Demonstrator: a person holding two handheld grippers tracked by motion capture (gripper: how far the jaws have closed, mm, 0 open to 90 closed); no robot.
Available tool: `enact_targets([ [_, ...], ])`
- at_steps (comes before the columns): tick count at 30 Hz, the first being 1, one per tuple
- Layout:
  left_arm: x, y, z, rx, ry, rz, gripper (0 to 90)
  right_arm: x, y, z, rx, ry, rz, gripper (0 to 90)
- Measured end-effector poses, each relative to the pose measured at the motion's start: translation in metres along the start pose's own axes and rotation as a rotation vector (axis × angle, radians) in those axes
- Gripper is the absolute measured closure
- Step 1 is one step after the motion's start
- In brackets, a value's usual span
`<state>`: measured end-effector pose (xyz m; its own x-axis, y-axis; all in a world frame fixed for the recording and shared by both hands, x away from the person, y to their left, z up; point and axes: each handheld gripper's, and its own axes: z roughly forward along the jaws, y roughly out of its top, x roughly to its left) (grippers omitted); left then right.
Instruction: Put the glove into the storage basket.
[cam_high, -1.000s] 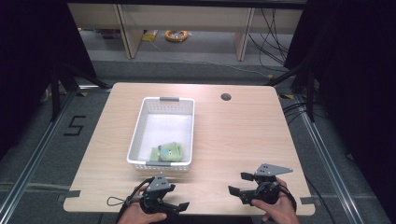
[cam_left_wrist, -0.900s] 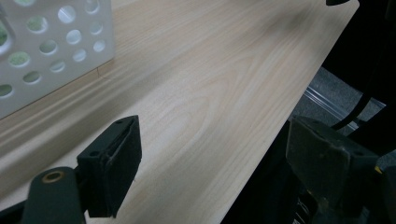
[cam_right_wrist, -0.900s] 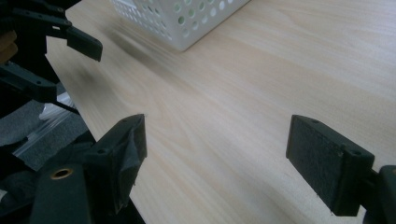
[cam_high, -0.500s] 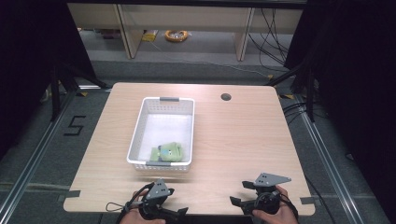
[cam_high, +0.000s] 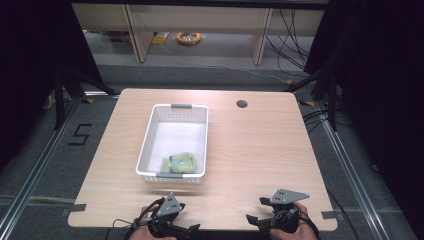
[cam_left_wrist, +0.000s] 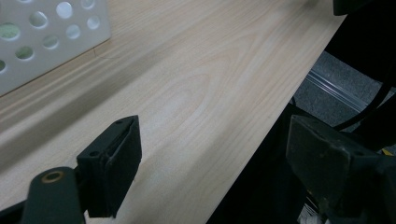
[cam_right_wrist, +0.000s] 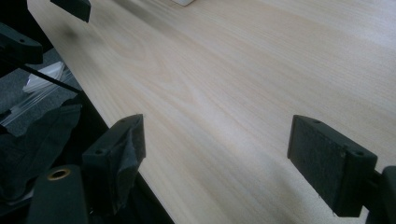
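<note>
A white perforated basket (cam_high: 150, 135) stands left of the table's middle, with a green soft item (cam_high: 179, 162) at its near end. My left gripper (cam_high: 187, 220) hovers open at the near edge below the basket and points right. In the left gripper view my left gripper (cam_left_wrist: 215, 144) straddles the table edge, and the basket's wall (cam_left_wrist: 51, 42) is at the upper left. My right gripper (cam_high: 256, 210) is open at the near right and points left. In the right gripper view my right gripper (cam_right_wrist: 219, 135) has bare wood between its jaws.
The wooden table (cam_high: 260, 150) has a round cable hole (cam_high: 242, 104) near its far edge. Dark floor and metal rails surround the table. A shelf with an orange coil (cam_high: 189, 37) stands behind it. The left gripper's jaws (cam_right_wrist: 70, 7) appear at the top left of the right gripper view.
Both hands have drawn their grippers back toward the near table edge. Both grippers stay open, and the basket and green item have not moved.
</note>
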<state>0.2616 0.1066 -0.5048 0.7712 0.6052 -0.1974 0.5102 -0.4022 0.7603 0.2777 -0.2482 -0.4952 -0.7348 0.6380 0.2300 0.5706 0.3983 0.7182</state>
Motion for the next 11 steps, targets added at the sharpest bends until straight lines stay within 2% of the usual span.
enact_targets([
  [1,0.0001,-0.0001,0.0001,-0.001,0.001,-0.003,17.9,0.0002,-0.0001,0.0004,0.001,-0.007,-0.009,20.4],
  [2,0.0008,-0.0001,-0.0004,0.003,0.002,0.002,17.9,0.0018,-0.0004,0.0002,0.006,-0.005,0.011,20.4],
  [3,0.0009,-0.0001,-0.0004,0.003,0.002,0.001,17.9,0.0008,-0.0003,0.0003,-0.001,-0.042,-0.020,20.3],
  [5,0.0022,-0.0005,-0.0006,0.019,0.014,-0.003,17.9,0.0006,-0.0002,0.0002,-0.001,-0.044,-0.024,20.4],
  [6,0.0004,-0.0007,0.0009,-0.003,0.004,-0.032,17.9,0.0004,-0.0004,0.0008,-0.003,-0.032,-0.018,20.3],
  [7,0.0012,-0.0004,0.0007,-0.004,0.005,-0.015,17.9,-0.0001,-0.0003,0.0014,-0.003,-0.018,-0.021,20.2],
  [8,0.0036,-0.0003,0.0000,0.019,0.015,0.005,17.9,-0.0003,-0.0003,0.0014,-0.002,-0.020,-0.023,20.2],
  [9,0.0024,-0.0005,0.0003,0.004,0.008,-0.011,18.0,-0.0003,-0.0004,0.0012,0.001,-0.026,-0.018,20.2],
  [10,0.0045,-0.0001,-0.0011,0.024,0.005,0.010,18.0,-0.0004,-0.0004,0.0013,0.000,-0.027,-0.022,20.2],
  [11,0.0047,-0.0001,-0.0012,0.024,0.010,0.013,18.0,-0.0005,-0.0004,0.0013,-0.001,-0.028,-0.022,20.2],
])
